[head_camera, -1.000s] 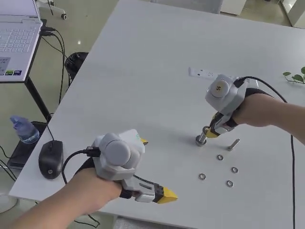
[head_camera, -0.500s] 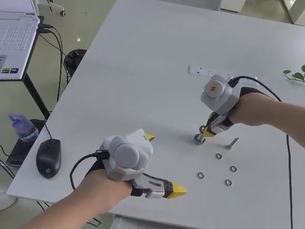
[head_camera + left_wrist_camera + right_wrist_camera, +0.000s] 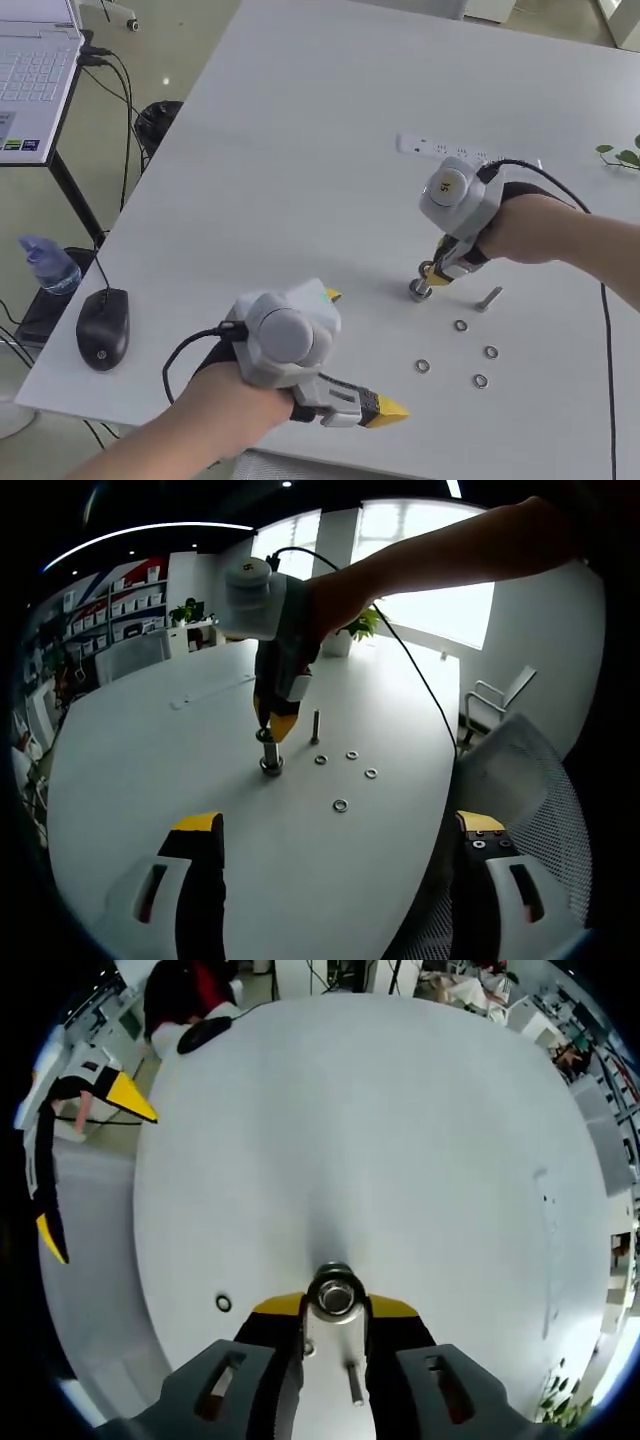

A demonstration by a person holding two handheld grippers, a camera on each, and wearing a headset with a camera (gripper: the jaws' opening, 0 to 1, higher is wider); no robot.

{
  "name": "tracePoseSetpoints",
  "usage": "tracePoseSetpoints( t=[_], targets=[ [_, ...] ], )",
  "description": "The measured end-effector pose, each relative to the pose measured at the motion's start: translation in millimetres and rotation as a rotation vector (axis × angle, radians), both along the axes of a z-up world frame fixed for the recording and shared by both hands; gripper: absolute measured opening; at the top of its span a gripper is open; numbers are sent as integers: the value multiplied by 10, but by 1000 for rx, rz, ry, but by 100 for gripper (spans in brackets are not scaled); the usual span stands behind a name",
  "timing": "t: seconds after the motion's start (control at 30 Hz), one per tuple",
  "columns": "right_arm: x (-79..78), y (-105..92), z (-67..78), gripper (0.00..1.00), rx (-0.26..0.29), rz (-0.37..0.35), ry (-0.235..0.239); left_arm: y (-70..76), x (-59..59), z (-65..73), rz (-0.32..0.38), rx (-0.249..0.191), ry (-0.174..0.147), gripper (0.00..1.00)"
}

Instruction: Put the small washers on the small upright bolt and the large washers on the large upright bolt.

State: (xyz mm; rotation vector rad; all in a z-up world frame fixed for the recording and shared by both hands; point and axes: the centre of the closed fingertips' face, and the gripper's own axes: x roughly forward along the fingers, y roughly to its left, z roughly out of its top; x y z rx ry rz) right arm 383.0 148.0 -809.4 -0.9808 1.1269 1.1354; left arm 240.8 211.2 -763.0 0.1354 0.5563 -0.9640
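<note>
The large upright bolt [image 3: 420, 290] stands on the white table [image 3: 300, 180], and the small bolt [image 3: 488, 298] is just to its right. My right gripper [image 3: 436, 272] is right above the large bolt, shut on a large washer [image 3: 335, 1295] held at the bolt's top [image 3: 268, 738]. Several small washers lie loose nearer me, among them two [image 3: 461, 325] [image 3: 422, 366]. My left gripper [image 3: 338, 825] hovers open near the front table edge, its yellow fingertips [image 3: 392, 408] wide apart with nothing between them.
A white power strip [image 3: 440, 152] lies behind the bolts. Off the table's left side are a mouse [image 3: 102, 340], a water bottle [image 3: 45, 268] and a laptop [image 3: 30, 60]. Plant leaves [image 3: 625, 155] reach in at the right edge.
My left gripper has drifted to the right along the front edge. The right gripper has stayed over the large bolt with the washer.
</note>
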Motion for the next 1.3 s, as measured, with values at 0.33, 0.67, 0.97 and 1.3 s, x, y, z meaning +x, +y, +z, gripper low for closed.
tracePoseSetpoints(
  t=[0.33,0.67,0.97,1.3],
  targets=[
    [-2,-23,-97,22,-5,-10,1,-38,-41,4,-22,7,5,93],
    [-1,-36,-206,22,-12,-8,1,-20,-69,-19,-21,9,17,92],
    [-8,-16,-368,22,-20,-1,-1,-32,-44,-9,-14,4,31,91],
    [-16,-11,-448,22,-22,-3,3,-48,-17,-14,-4,-5,40,90]
  ],
)
